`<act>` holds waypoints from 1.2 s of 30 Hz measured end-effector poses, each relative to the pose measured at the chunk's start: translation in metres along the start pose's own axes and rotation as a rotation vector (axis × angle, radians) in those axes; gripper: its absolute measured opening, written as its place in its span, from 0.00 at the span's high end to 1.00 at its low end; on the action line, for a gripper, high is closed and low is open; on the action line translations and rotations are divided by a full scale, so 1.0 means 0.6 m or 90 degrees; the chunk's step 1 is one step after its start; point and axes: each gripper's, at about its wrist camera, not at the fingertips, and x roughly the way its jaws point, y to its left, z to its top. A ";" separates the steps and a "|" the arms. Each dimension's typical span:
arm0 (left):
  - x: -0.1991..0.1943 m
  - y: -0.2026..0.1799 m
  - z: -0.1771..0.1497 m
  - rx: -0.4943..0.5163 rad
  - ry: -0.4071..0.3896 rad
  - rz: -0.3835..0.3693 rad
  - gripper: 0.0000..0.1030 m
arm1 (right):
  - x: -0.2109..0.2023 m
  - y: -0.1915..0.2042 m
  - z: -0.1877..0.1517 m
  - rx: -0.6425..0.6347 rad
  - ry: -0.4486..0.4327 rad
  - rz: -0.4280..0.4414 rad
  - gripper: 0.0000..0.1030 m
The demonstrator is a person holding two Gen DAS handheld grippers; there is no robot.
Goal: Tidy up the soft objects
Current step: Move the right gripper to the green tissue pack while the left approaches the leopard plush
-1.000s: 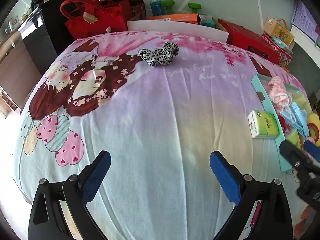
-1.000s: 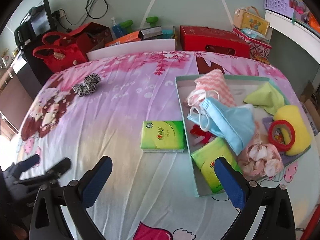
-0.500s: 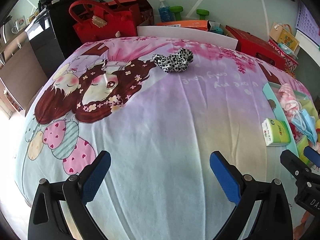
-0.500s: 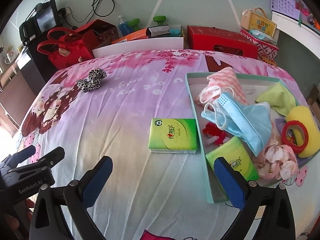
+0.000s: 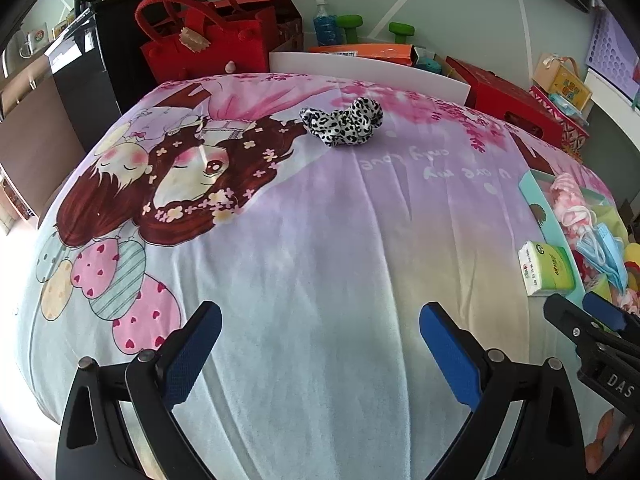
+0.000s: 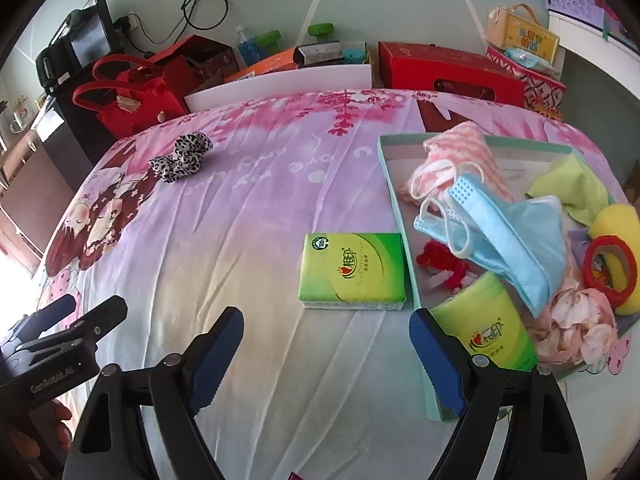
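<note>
A green tissue pack (image 6: 352,270) lies flat on the bedspread beside the teal tray (image 6: 400,216), just ahead of my right gripper (image 6: 326,318). Its jaws are closing with nothing between them. The tray holds a blue face mask (image 6: 508,232), a pink striped cloth (image 6: 464,152), a second tissue pack (image 6: 488,328) and other soft items. A leopard-print scrunchie (image 5: 344,122) rests far up the bed, well beyond my left gripper (image 5: 319,314), which is open and holds nothing above bare sheet.
The cartoon bedspread (image 5: 300,240) covers the whole bed. Red bags (image 5: 208,40), red boxes (image 6: 448,72) and bottles line the wall behind the headboard. A black cabinet (image 5: 88,64) stands at the left. A yellow sponge (image 6: 616,220) and a red tape ring (image 6: 610,270) fill the tray's right side.
The right gripper's jaws have come a little closer together. Both views have shifted only slightly, and nothing on the bed has moved.
</note>
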 end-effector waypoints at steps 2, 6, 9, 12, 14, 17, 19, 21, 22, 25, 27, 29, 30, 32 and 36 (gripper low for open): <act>0.002 0.000 0.000 -0.002 0.002 -0.007 0.04 | 0.003 0.001 0.001 -0.001 0.001 -0.004 0.16; 0.003 0.002 -0.001 -0.005 0.002 -0.014 0.04 | 0.007 0.002 0.006 0.000 0.000 -0.011 0.17; 0.004 0.005 -0.001 -0.008 0.003 -0.020 0.04 | 0.013 0.004 0.011 0.002 -0.002 -0.016 0.17; 0.005 0.008 -0.001 -0.012 0.003 -0.026 0.04 | 0.020 0.005 0.016 0.005 -0.003 -0.016 0.17; 0.005 0.011 -0.001 -0.015 0.003 -0.029 0.04 | 0.023 0.005 0.020 0.008 -0.005 -0.013 0.17; 0.005 0.013 -0.001 -0.018 0.003 -0.034 0.04 | 0.029 0.012 0.023 0.003 -0.003 -0.004 0.17; 0.005 0.015 -0.001 -0.020 0.003 -0.036 0.04 | 0.029 0.024 0.022 -0.008 -0.003 0.018 0.17; 0.005 0.017 -0.001 -0.023 0.003 -0.038 0.04 | 0.026 0.035 0.021 -0.022 -0.009 0.031 0.17; 0.005 0.018 -0.001 -0.024 0.004 -0.038 0.04 | 0.024 0.039 0.021 -0.030 -0.014 0.032 0.17; 0.005 0.021 -0.001 -0.027 0.003 -0.038 0.04 | 0.023 0.039 0.023 -0.031 -0.015 0.002 0.17; 0.004 0.023 -0.001 -0.030 0.003 -0.038 0.04 | 0.026 0.031 0.022 -0.018 -0.004 -0.012 0.18; 0.004 0.023 -0.001 -0.030 0.003 -0.040 0.04 | 0.031 0.022 0.019 -0.005 0.010 -0.011 0.22; 0.004 0.022 -0.001 -0.029 0.004 -0.041 0.04 | 0.032 0.020 0.018 -0.001 0.014 -0.010 0.24; 0.004 0.020 -0.002 -0.027 0.005 -0.042 0.04 | 0.033 0.020 0.015 0.000 0.018 -0.007 0.27; 0.004 0.020 -0.001 -0.025 0.004 -0.045 0.04 | 0.033 0.029 0.013 -0.015 0.019 0.004 0.32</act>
